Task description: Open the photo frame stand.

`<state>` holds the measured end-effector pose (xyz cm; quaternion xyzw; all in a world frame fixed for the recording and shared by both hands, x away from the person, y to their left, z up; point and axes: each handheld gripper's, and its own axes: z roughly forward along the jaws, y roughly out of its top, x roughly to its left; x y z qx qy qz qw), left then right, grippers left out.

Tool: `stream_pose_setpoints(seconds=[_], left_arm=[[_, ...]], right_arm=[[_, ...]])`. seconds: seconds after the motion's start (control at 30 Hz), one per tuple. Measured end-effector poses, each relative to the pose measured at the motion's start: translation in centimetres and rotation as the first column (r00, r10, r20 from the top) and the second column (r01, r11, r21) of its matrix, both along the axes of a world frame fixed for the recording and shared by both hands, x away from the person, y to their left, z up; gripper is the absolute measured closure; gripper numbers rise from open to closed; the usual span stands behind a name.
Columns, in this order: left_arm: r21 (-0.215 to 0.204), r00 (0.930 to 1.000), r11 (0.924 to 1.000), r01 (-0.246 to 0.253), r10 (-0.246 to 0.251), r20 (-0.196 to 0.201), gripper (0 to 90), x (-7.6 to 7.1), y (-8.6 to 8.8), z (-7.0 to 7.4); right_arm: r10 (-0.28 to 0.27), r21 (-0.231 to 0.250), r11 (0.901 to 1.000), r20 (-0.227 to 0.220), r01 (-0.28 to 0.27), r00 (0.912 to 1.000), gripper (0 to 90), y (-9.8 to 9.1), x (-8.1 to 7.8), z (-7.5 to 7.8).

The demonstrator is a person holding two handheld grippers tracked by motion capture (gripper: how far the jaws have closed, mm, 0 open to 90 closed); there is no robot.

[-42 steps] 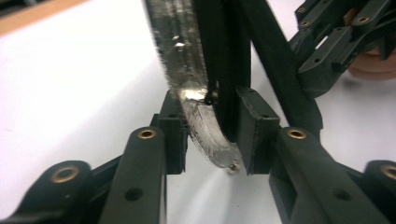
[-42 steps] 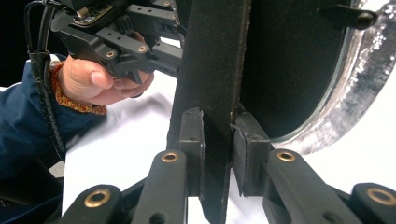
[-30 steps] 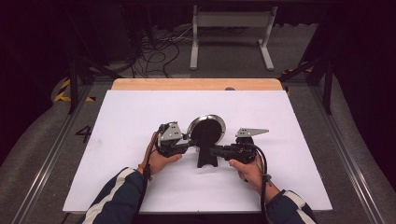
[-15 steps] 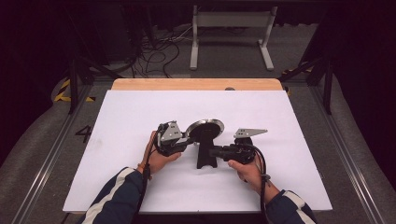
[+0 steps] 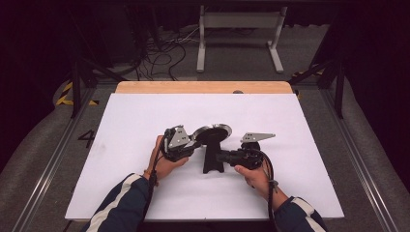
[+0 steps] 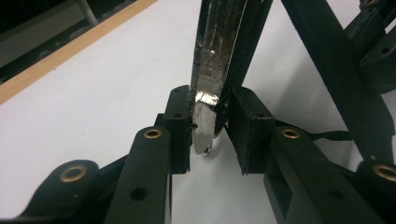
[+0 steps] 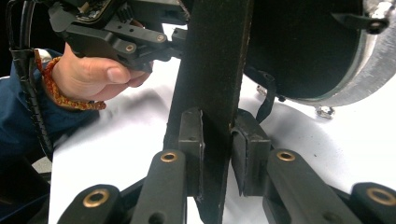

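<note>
Right gripper [image 5: 223,156] clamps the black stand [image 5: 212,159] while left gripper [image 5: 192,142] pinches the round mirror's [image 5: 212,133] rim; tilting gently should avoid tipping it.

The right claw [image 7: 217,154] clamps a black upright post [image 7: 212,70], one pad on each side. Beyond the post on its left, a hand [image 7: 91,74] holds the other claw [image 7: 175,39]; on its right a dark disc [image 7: 303,46] with a silver rim tilts above the white desk [image 7: 116,140].

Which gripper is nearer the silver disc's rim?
Left. The left gripper has its jaws around the rim of the disc; the right gripper clamps the black stand below it.
</note>
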<state>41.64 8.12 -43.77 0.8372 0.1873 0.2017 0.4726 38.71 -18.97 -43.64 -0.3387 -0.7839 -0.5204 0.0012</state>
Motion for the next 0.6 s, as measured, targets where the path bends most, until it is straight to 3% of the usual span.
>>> stream_pose_setpoints(seconds=[0.6], left_arm=[[0.043, 0.9998, 0.9990, 0.016, -0.017, 0.013, 69.8, -0.58, 0.03, -0.08]], right_arm=[[0.016, -0.101, 0.9949, 0.041, -0.012, 0.9990, 76.7, 0.68, -0.79, -0.17]])
